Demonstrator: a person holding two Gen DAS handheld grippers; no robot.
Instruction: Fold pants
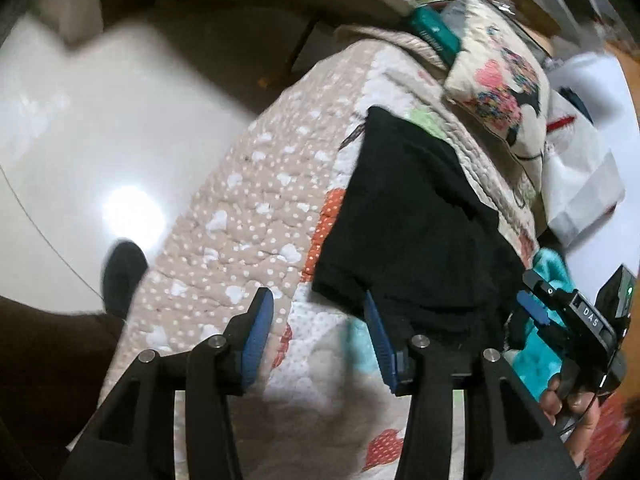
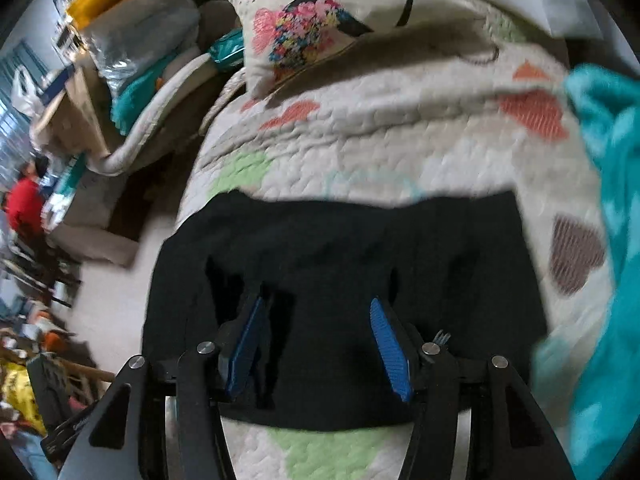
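Note:
The black pants (image 1: 416, 216) lie folded into a compact rectangle on the quilted bed cover (image 1: 248, 216); they also show in the right wrist view (image 2: 344, 248). My left gripper (image 1: 318, 300) is open and empty, just off the near left edge of the pants, over the quilt. My right gripper (image 2: 316, 308) is open, directly above the near part of the pants, holding nothing. The right gripper also shows at the right edge of the left wrist view (image 1: 576, 312), held by a hand.
A printed pillow (image 2: 320, 20) lies beyond the pants. A teal cloth (image 2: 608, 208) sits at the right on the quilt (image 2: 400, 128). The bed edge drops to a glossy floor (image 1: 80, 140) on the left, where a dark shoe (image 1: 122, 276) stands. Clutter (image 2: 120, 40) piles at far left.

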